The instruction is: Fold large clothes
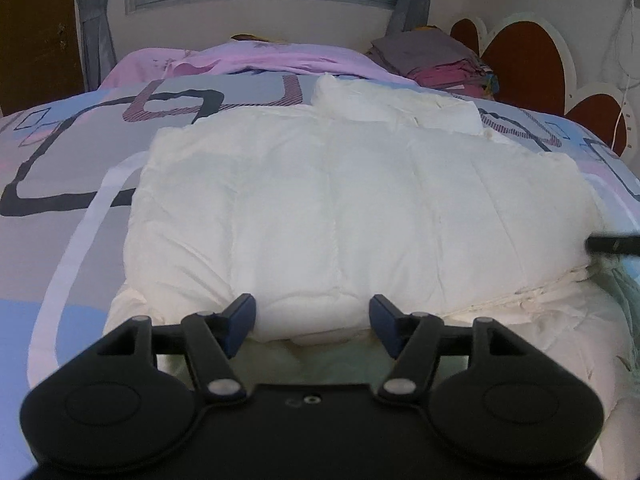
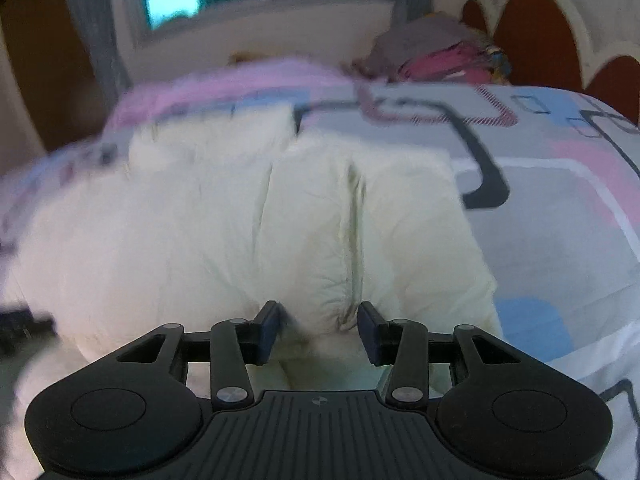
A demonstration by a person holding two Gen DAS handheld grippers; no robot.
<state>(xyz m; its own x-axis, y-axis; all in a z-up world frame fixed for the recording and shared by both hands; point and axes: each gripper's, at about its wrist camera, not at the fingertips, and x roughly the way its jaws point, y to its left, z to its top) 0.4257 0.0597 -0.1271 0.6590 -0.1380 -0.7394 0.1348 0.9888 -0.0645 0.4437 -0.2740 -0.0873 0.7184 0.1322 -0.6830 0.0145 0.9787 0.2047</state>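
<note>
Both tools, left [image 1: 312, 320] and right [image 2: 318, 330], spread over white padded garment [image 1: 340, 200], seemingly folded.

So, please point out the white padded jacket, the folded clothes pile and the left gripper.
white padded jacket [image 1: 340, 208]: left wrist view, middle of its top panel.
folded clothes pile [image 1: 432, 58]: left wrist view, grey top layer.
left gripper [image 1: 312, 322]: left wrist view, midway between fingertips.

The right wrist view is smeared with blur, so the stacked clothes [image 2: 444, 60] by the headboard lose their edges. In the left wrist view a dark tip [image 1: 612, 245], perhaps the other gripper, is cut off at the right edge. The white padded garment [image 1: 340, 208] runs out of sight beneath the fingers [image 1: 240, 320].
</note>
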